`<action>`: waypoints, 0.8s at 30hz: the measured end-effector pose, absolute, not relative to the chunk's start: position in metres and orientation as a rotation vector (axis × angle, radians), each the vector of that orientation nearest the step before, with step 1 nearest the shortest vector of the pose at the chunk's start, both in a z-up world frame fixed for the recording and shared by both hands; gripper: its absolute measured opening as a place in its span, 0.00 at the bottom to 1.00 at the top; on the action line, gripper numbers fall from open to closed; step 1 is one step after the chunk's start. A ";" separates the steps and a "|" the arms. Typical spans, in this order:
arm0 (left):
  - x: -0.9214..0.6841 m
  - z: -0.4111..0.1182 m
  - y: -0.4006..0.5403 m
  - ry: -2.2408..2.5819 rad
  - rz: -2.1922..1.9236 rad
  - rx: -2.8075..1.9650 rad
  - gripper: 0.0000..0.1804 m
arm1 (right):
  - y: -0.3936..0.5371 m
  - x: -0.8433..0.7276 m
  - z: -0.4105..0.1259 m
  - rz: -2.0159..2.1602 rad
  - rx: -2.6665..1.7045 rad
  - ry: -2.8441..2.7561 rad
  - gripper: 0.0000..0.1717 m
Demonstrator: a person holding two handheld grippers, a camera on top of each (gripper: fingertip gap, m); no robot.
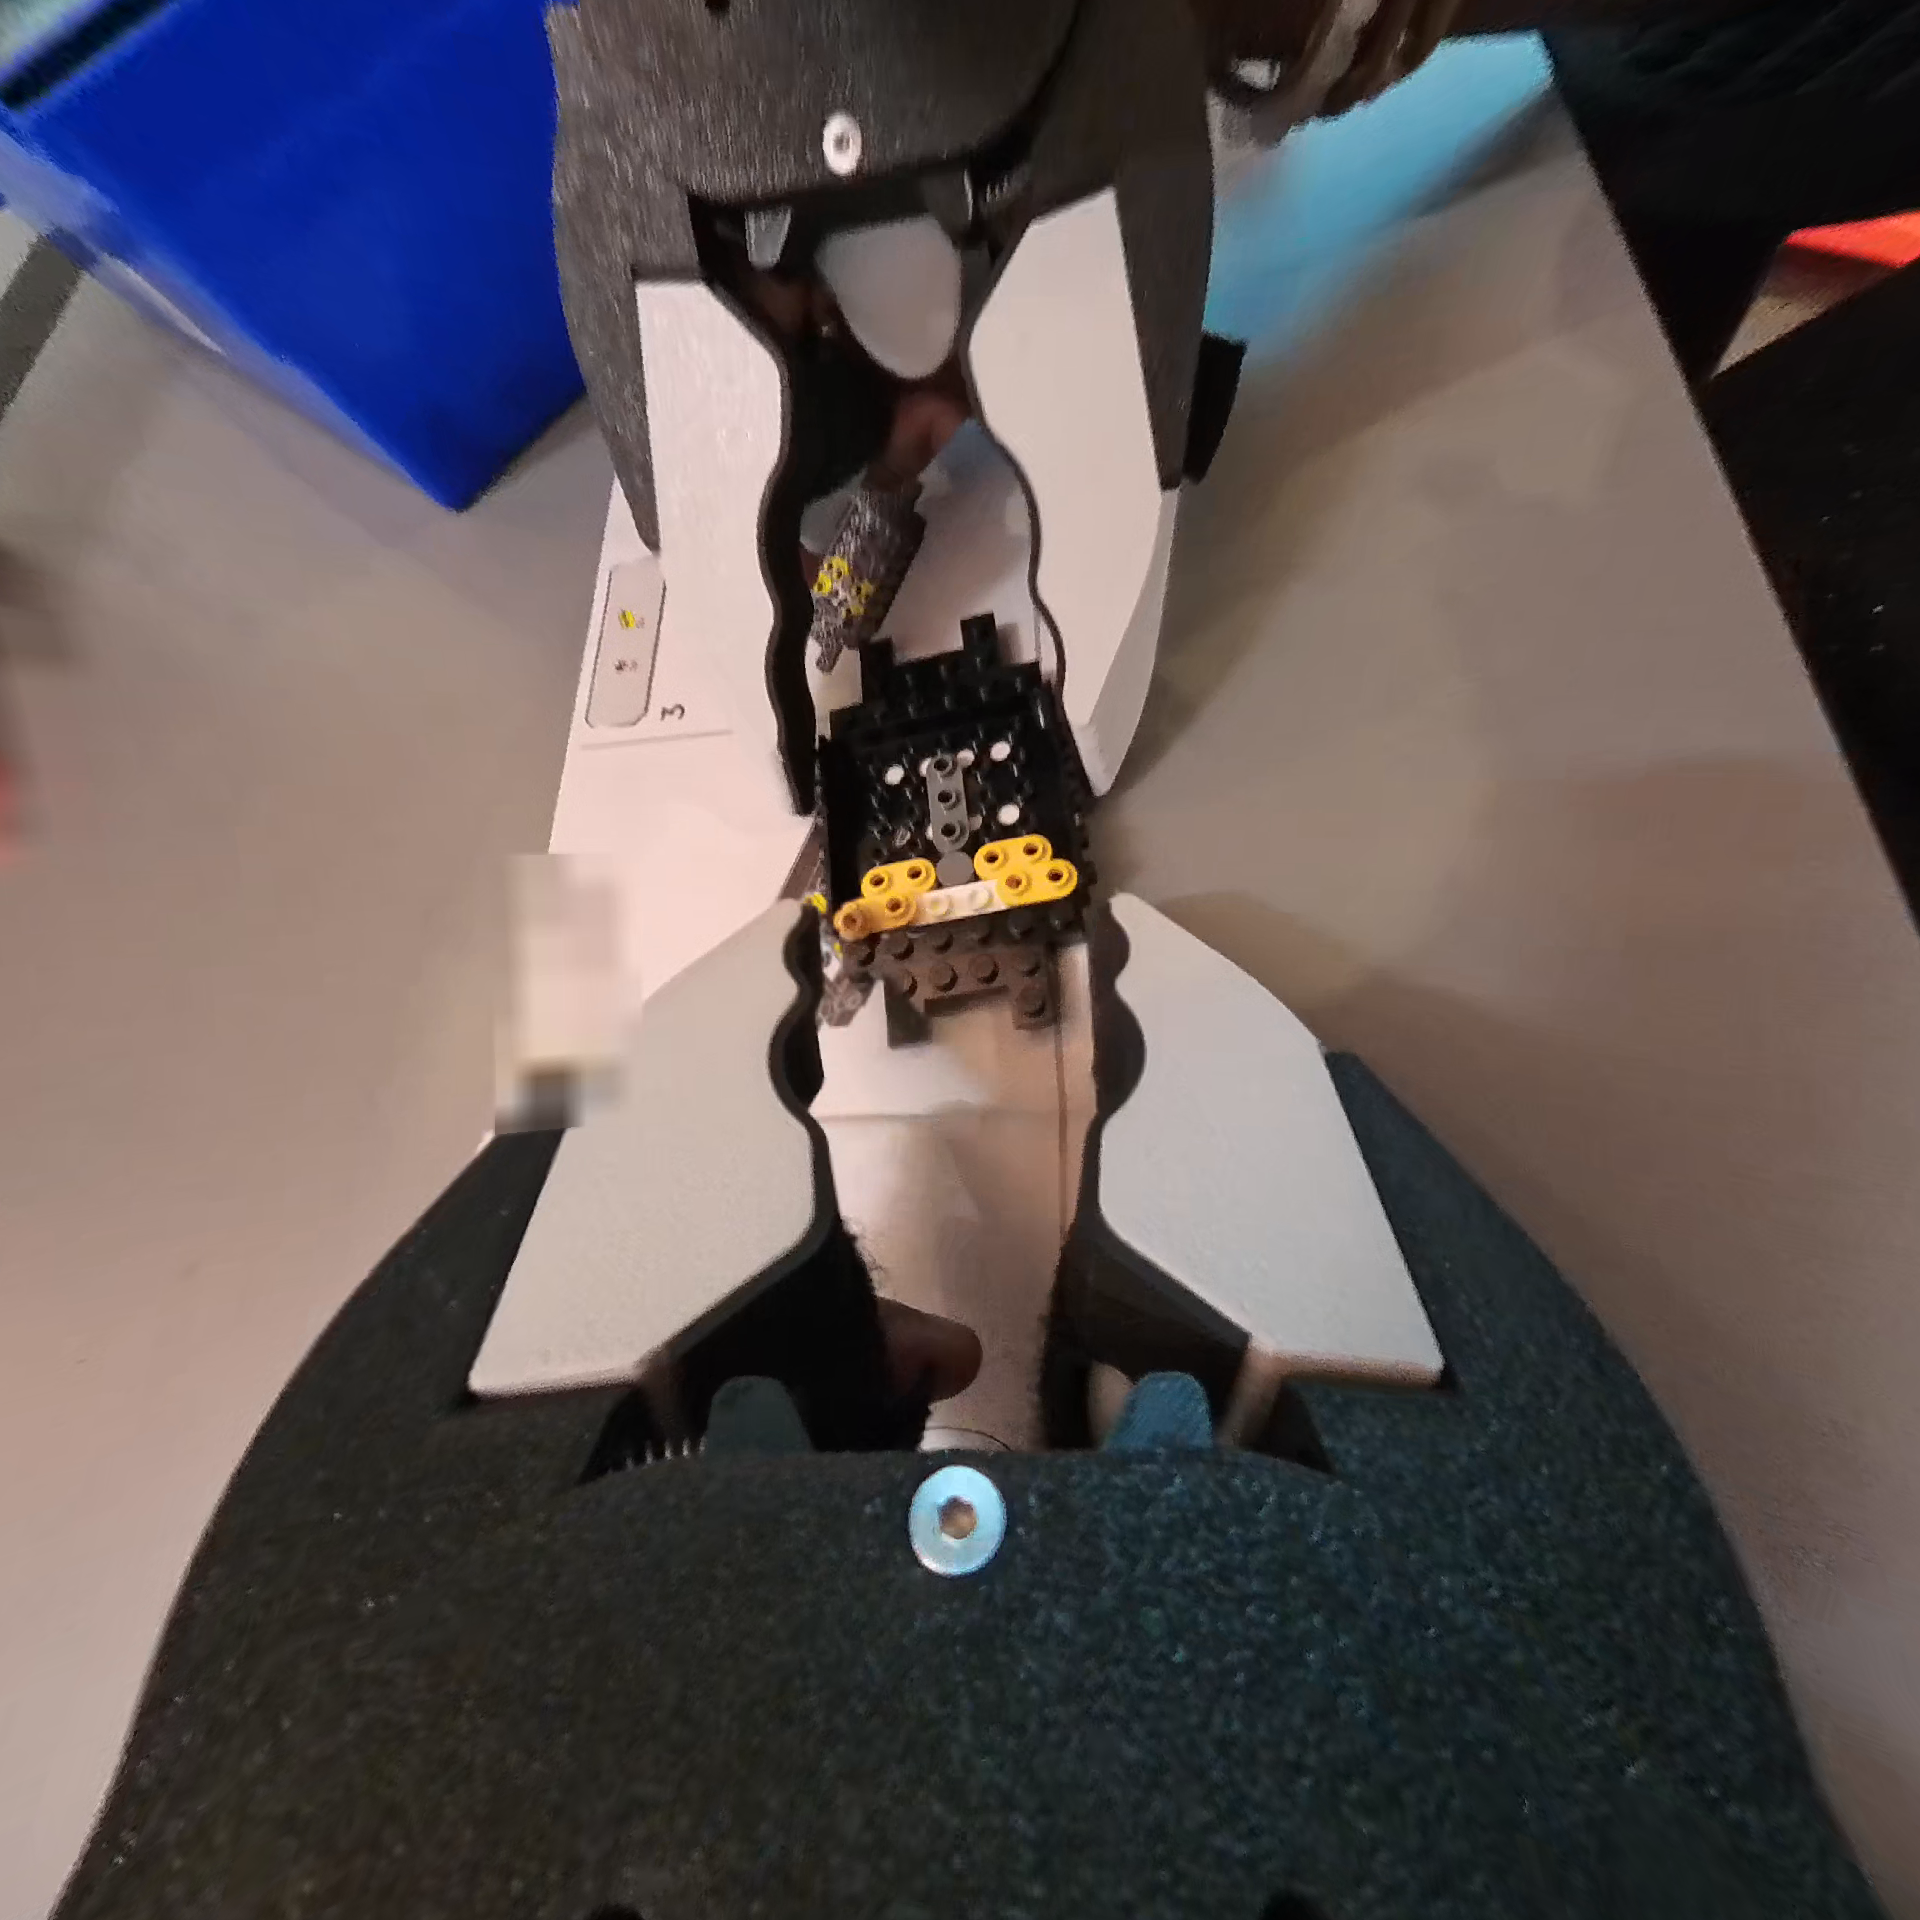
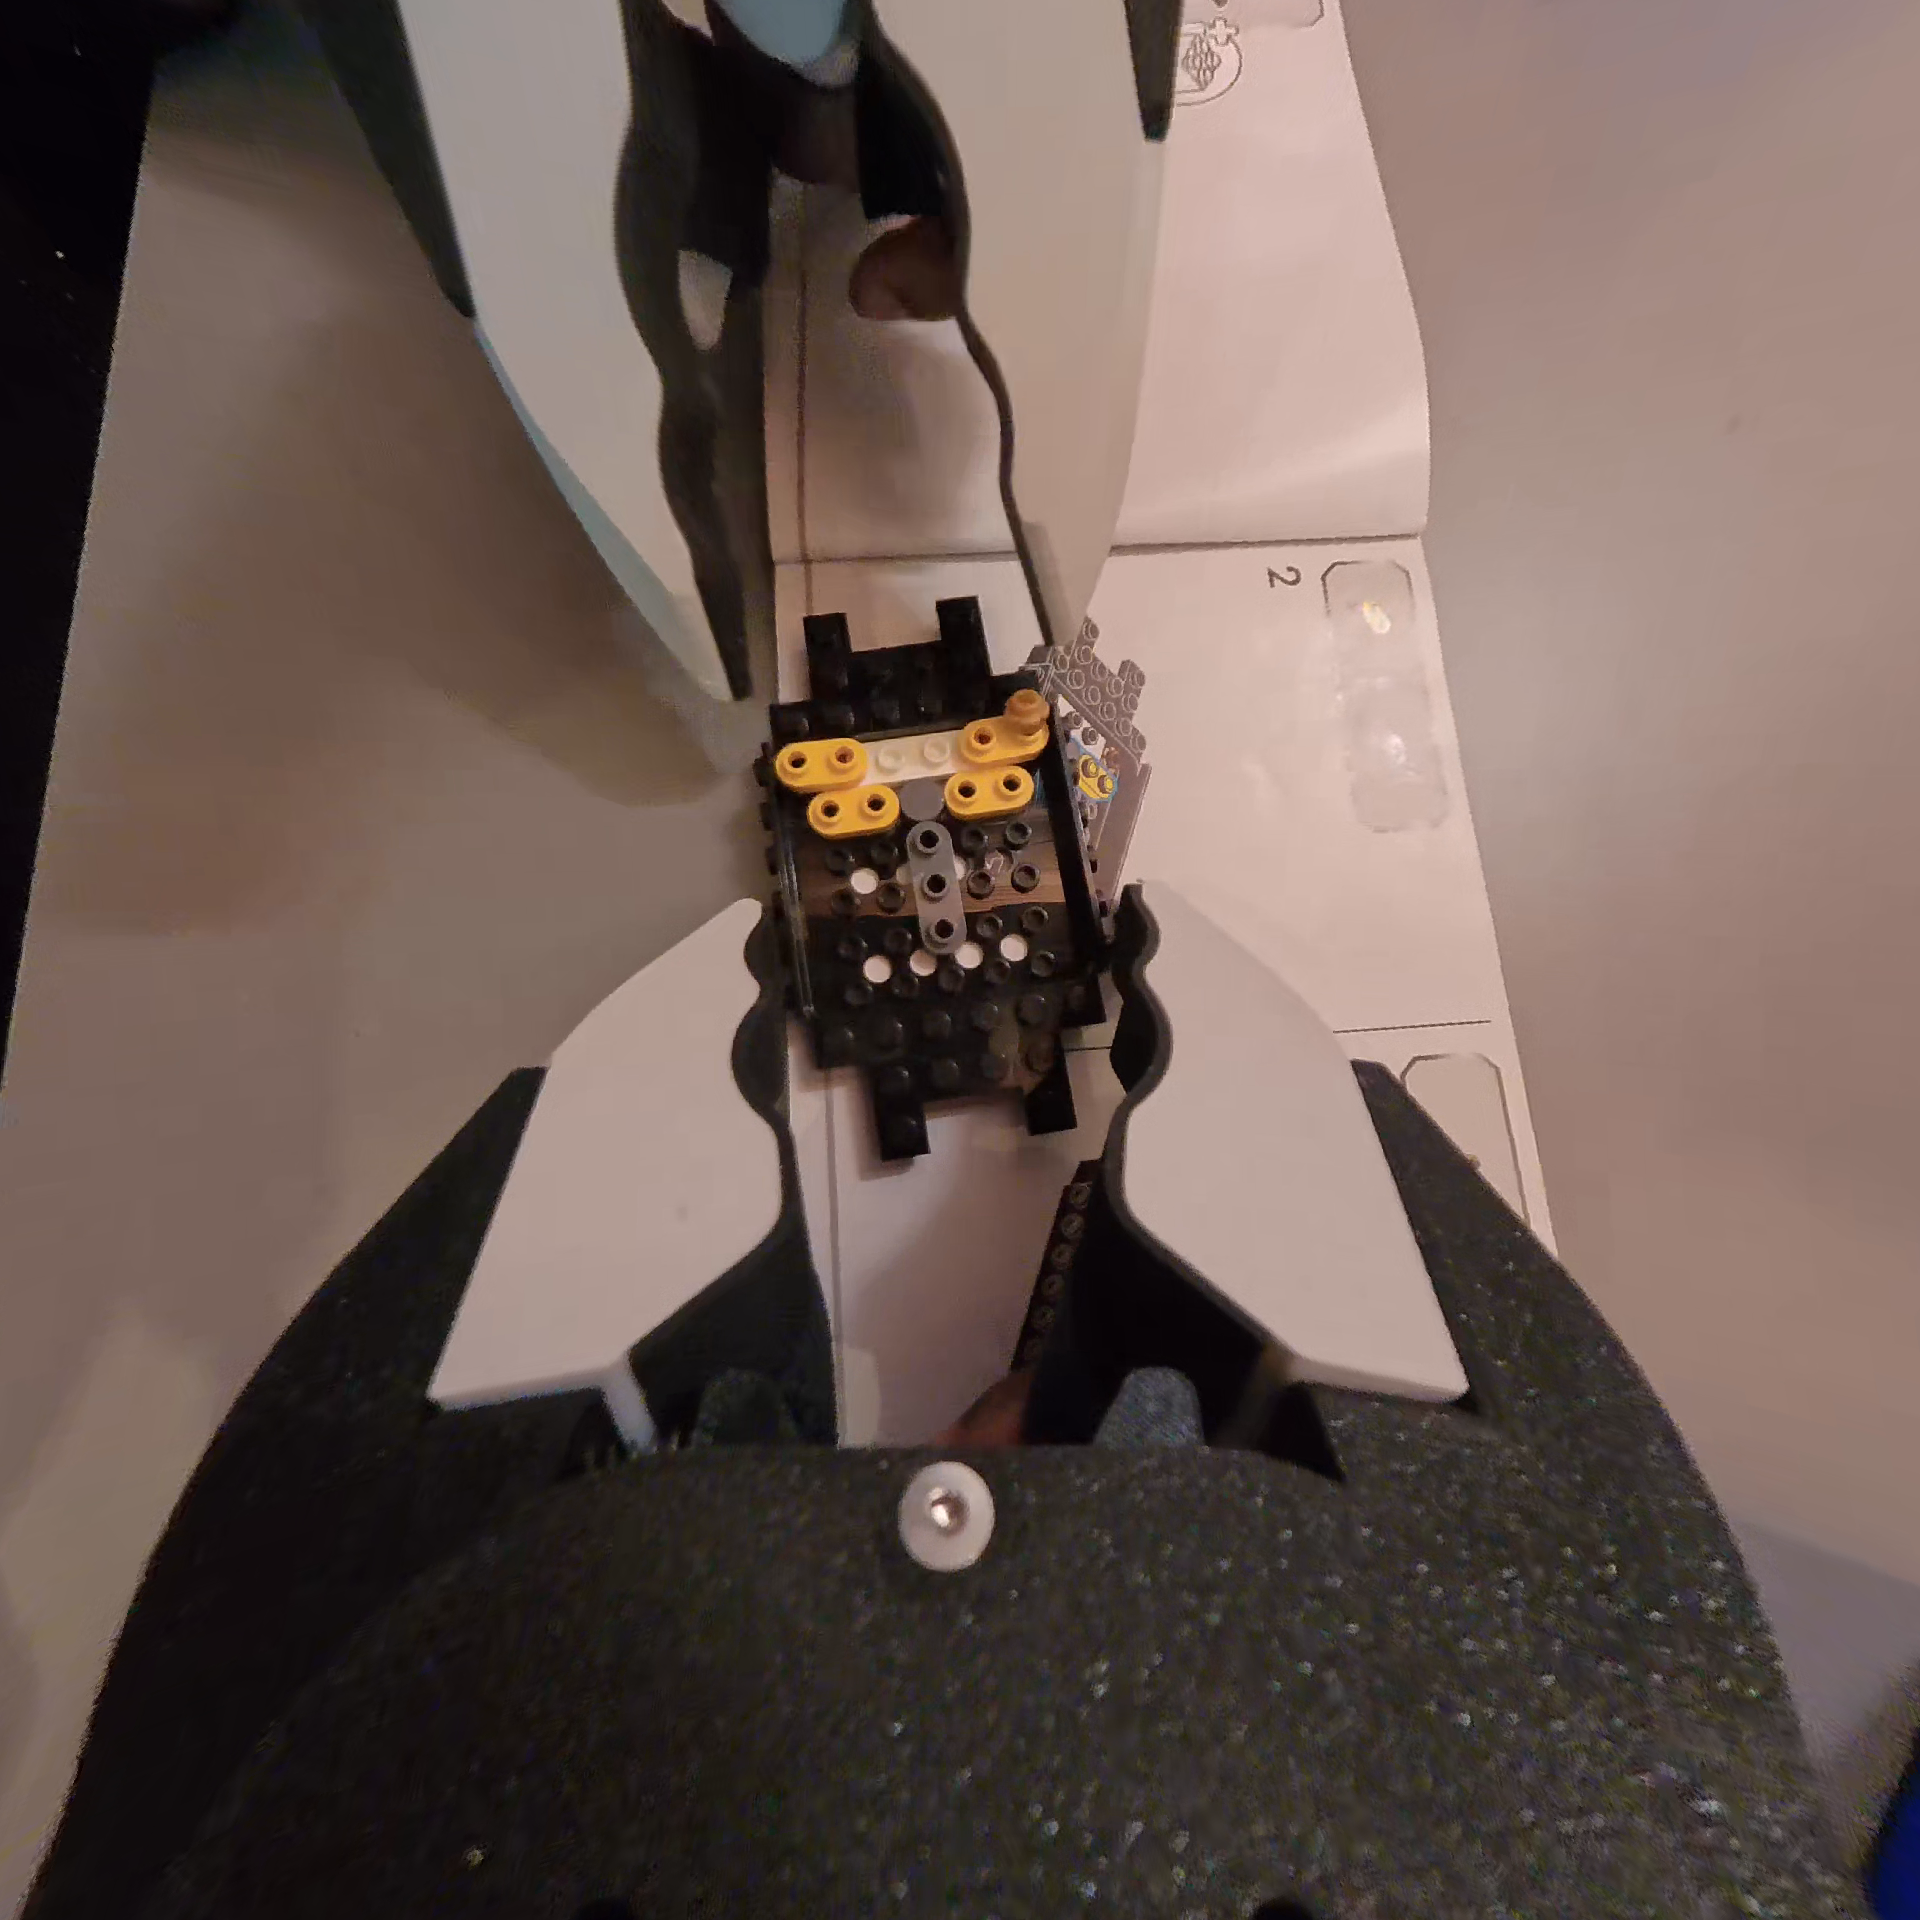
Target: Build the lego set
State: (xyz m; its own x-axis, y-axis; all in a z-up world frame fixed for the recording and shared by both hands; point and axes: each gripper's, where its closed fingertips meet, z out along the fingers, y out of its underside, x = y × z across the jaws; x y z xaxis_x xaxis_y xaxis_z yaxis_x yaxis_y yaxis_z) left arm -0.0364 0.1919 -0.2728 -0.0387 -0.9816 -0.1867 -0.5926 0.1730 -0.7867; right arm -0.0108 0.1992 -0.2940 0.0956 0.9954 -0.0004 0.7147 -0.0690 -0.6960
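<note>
The black brick model point(image 2: 935, 894) is placed on the instruction booklet point(image 2: 1299, 727). It is gripped at opposite ends by the left tongs point(image 1: 956, 925) and the right tongs point(image 2: 940, 914), both clamped on its sides.

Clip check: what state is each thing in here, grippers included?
Black brick model with yellow plates: lying flat on the booklet.
White paper instruction booklet: open, flat on the table.
Right gripper: jaws against the model's two long sides.
Left gripper: jaws apart, flanking the model's end; contact unclear.
Blue plastic bin: standing on the table; contents hidden.
</note>
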 end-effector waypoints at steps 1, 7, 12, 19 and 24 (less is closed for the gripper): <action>-0.035 -0.271 0.190 1.721 -0.697 -1.498 0.29 | 0.199 -0.011 -0.294 0.683 -1.845 -1.669 0.36; -0.033 -0.276 0.185 1.756 -0.713 -1.507 0.29 | 0.199 -0.011 -0.294 0.688 -1.844 -1.657 0.36; -0.032 -0.282 0.184 1.774 -0.705 -1.533 0.29 | 0.199 -0.011 -0.294 0.700 -1.844 -1.648 0.36; -0.031 -0.282 0.184 1.770 -0.716 -1.545 0.29 | 0.199 -0.011 -0.294 0.691 -1.846 -1.653 0.36; -0.031 -0.283 0.182 1.782 -0.688 -1.583 0.31 | 0.199 -0.011 -0.295 0.655 -1.850 -1.672 0.36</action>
